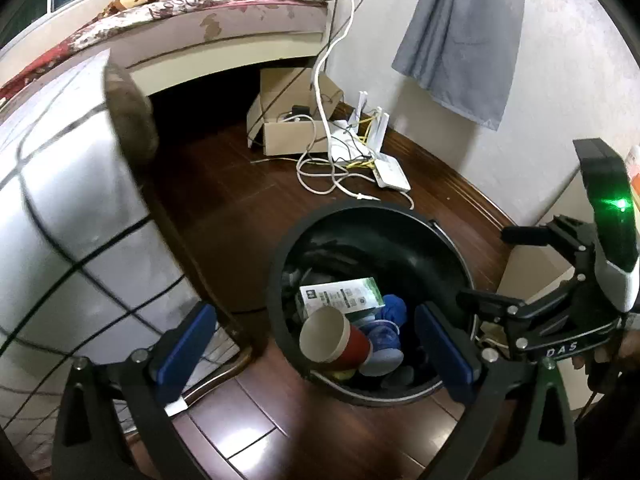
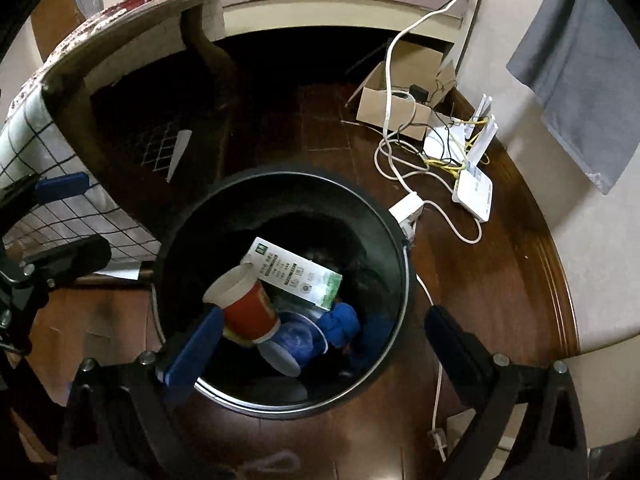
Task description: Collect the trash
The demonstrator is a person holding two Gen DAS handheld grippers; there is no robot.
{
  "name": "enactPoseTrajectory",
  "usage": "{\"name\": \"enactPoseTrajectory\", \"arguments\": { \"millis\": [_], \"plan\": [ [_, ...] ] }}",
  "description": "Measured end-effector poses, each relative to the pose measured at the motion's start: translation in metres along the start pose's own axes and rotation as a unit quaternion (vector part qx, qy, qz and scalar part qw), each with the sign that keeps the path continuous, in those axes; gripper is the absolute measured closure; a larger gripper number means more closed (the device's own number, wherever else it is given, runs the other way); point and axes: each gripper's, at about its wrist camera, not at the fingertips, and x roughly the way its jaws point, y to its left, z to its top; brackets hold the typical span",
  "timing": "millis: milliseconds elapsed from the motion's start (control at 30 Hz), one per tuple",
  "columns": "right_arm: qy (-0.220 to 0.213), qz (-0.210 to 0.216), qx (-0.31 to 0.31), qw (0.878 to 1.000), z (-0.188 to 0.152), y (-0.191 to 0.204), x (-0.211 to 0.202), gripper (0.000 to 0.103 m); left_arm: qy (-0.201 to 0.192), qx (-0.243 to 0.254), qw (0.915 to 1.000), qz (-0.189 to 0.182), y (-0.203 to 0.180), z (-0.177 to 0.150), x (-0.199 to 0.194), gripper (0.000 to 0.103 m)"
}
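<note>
A black round trash bin (image 1: 276,272) (image 2: 280,180) stands on the dark wood floor. Inside lie a red paper cup (image 1: 340,340) (image 2: 248,312) on its side, a white and green carton (image 1: 344,296) (image 2: 296,272), and blue cups and wrappers (image 1: 384,340) (image 2: 296,340). My left gripper (image 1: 314,312) hangs open over the bin's near left side, nothing between its blue pads. My right gripper (image 2: 324,314) is open above the bin too, also holding nothing. Its black body with a green light (image 1: 608,240) shows at the right of the left wrist view.
A table with a checked cloth (image 1: 80,200) (image 2: 24,140) stands close on the left. Behind are a bed, an open cardboard box (image 1: 288,128), white routers (image 1: 392,172) (image 2: 472,192) and tangled cables. A white plug (image 2: 408,208) touches the bin's rim. Grey cloth (image 1: 460,40) hangs on the wall.
</note>
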Motion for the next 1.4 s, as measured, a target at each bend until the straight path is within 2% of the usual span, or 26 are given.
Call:
{"name": "enactPoseTrajectory", "arguments": {
  "millis": [300,500,867,1067,1400],
  "plan": [
    [-0.013,-0.007,0.002,1.000,-0.002,0.023,-0.019,0.001,-0.020,-0.003,0.9996,0.021,0.007,-0.010,-0.030,0.003],
    [-0.042,-0.016,0.014,0.999,-0.002,0.044,-0.053,0.001,-0.039,-0.017,0.9981,0.045,0.016,-0.017,-0.062,0.003],
    [-0.097,-0.031,0.025,0.994,0.003,0.081,-0.126,0.001,-0.073,-0.037,0.9943,0.068,0.026,-0.023,-0.122,0.003],
    [-0.118,-0.044,0.032,0.991,0.012,0.103,-0.162,0.001,-0.104,-0.055,0.9890,0.089,0.039,-0.031,-0.161,0.003],
    [-0.146,-0.075,0.052,0.985,0.011,0.137,-0.216,0.001,-0.127,-0.065,0.9834,0.112,0.051,-0.039,-0.221,0.003]
  ]
}}
